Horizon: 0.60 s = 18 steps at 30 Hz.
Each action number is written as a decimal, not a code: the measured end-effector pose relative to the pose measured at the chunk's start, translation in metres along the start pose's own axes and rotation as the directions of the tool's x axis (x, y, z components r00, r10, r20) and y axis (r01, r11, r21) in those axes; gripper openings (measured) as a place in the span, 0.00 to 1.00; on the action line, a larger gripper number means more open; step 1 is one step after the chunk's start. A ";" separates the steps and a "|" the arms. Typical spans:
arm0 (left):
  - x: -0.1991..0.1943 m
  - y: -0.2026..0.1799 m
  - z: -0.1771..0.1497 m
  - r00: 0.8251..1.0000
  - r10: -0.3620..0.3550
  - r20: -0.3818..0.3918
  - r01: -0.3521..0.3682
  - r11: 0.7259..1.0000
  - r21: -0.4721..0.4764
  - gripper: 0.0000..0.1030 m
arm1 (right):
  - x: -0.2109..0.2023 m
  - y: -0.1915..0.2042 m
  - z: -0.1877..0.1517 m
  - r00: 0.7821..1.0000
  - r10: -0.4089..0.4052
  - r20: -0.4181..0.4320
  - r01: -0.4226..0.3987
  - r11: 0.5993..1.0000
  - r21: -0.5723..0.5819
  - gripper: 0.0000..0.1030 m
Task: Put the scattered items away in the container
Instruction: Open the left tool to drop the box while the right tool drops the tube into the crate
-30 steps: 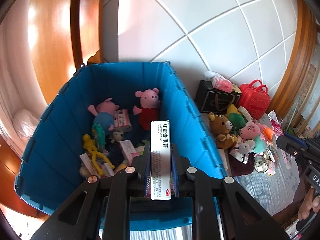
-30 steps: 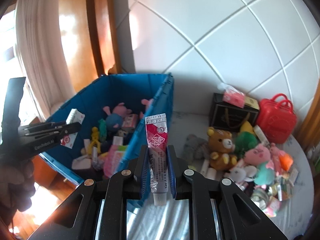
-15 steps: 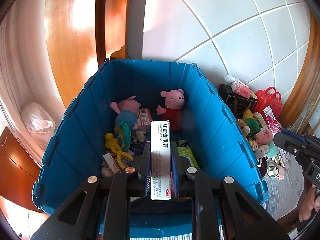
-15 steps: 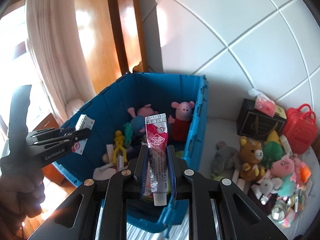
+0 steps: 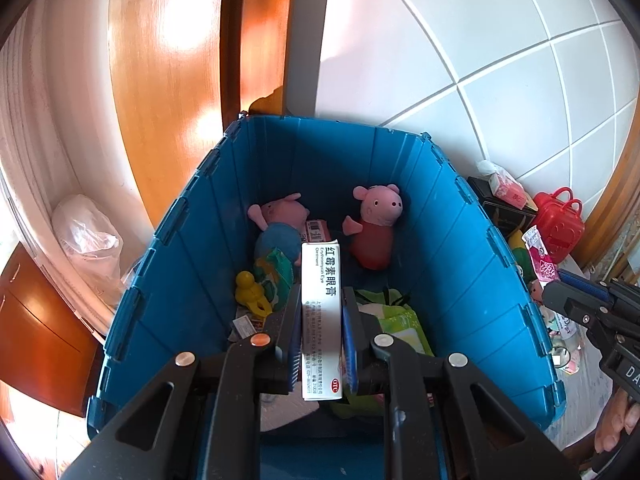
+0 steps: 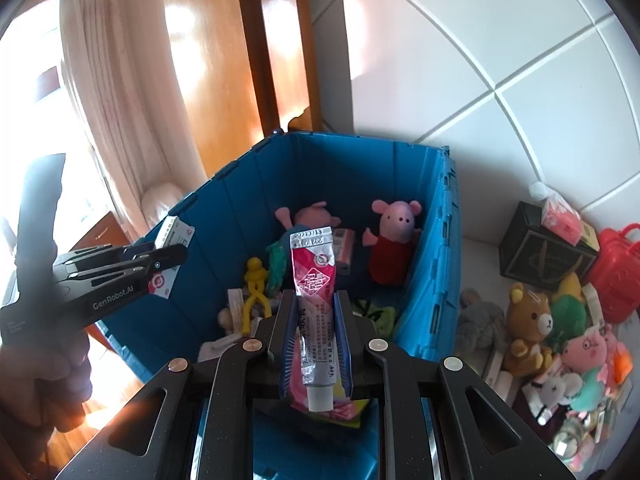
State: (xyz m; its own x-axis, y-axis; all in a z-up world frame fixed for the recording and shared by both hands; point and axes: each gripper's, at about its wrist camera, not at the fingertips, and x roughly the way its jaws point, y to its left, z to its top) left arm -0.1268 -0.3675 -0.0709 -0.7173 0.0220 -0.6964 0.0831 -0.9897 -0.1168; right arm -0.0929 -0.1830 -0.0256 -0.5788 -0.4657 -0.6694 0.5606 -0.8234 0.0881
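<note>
**Two grippers carry medicine over the blue bin**

Two loads hang above the blue storage bin [image 5: 460,264]. The left gripper [image 5: 321,320] clamps a white eye-ointment box [image 5: 321,316]; the right gripper [image 6: 314,344] clamps a pink ointment tube [image 6: 314,292]. Pig plush toys [image 5: 374,228] lie by the bin's far wall. Best to let go well inside the rim, above the clutter, away from the near edge.

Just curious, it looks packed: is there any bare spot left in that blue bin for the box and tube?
Bare blue floor shows in the bin right of the red-dressed pig plush. The left side is crowded: blue-shirted pig, yellow figure, green packet in front.
</note>
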 end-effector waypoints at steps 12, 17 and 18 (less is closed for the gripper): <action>0.005 0.020 0.027 0.997 0.042 0.058 -0.037 0.996 -0.082 0.82 | 0.006 0.008 0.033 0.996 -0.028 0.079 0.029 1.000 -0.011 0.52; 0.004 0.032 0.023 0.997 0.022 0.076 -0.013 0.994 -0.112 1.00 | -0.004 0.002 0.032 0.992 -0.043 0.118 0.043 0.999 0.005 0.94; 0.005 0.033 0.022 0.997 0.022 0.070 -0.014 0.993 -0.119 1.00 | -0.004 0.001 0.030 0.992 -0.046 0.115 0.045 0.999 0.011 0.94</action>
State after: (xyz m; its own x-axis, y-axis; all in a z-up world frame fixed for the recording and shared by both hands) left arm -0.1425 -0.4035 -0.0626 -0.7618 -0.0102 -0.6477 0.1748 -0.9660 -0.1903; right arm -0.1079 -0.1913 -0.0003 -0.6682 -0.4618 -0.5833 0.5278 -0.8468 0.0658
